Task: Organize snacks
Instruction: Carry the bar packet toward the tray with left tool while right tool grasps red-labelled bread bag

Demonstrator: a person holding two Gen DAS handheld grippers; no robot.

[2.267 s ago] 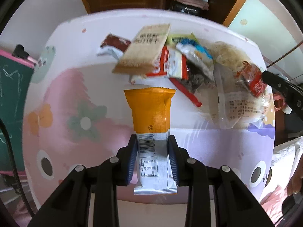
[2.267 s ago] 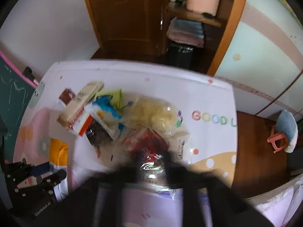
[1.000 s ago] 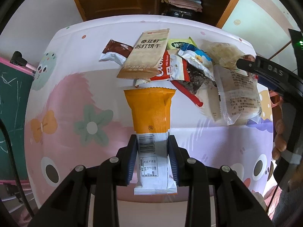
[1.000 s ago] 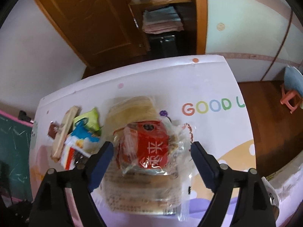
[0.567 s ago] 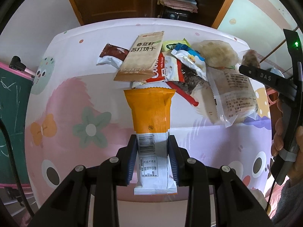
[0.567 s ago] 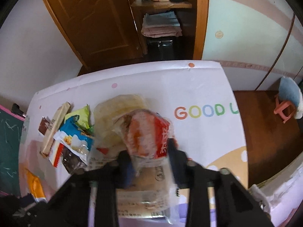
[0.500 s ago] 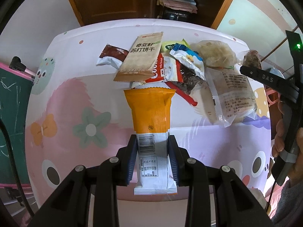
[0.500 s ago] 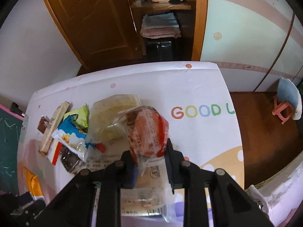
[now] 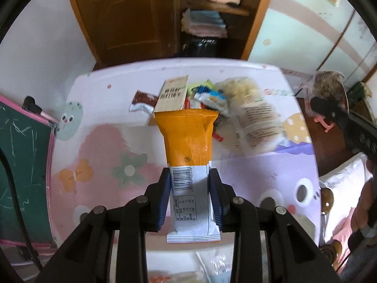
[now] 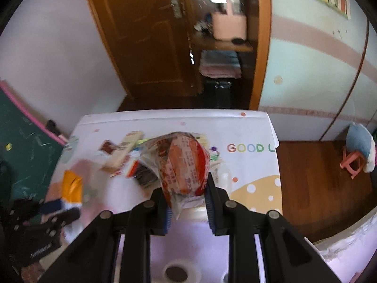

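In the left wrist view we saw our left gripper [image 9: 190,194] clamped on the white lower half of an orange snack packet [image 9: 187,139], which stood up the middle of the frame above the table [image 9: 254,172]. Behind it, in the upper centre, lay the pile: a beige cracker pack [image 9: 173,93], a brown wrapper [image 9: 141,101] to its left, a blue and white packet [image 9: 209,97] and a clear bag with printed text [image 9: 256,127] to its right. That bag showed plainly only here; in the right wrist view it was mostly hidden.

At the right edge of the left view the right gripper [image 9: 329,110] appeared from the side, with a clear-wrapped bundle above it, but we could not tell its grip from there. The right wrist view settled it: our right gripper [image 10: 186,200] was closed on a red-printed bun in clear wrap [image 10: 183,165], held at the centre of the frame, raised off the table [image 10: 249,127] and in front of the pile. Only this view showed the coloured lettering [image 10: 249,148] on the cloth right of centre. The orange snack packet [image 10: 71,186] showed blurred at the lower left, with the left gripper [image 10: 59,208] beneath it.
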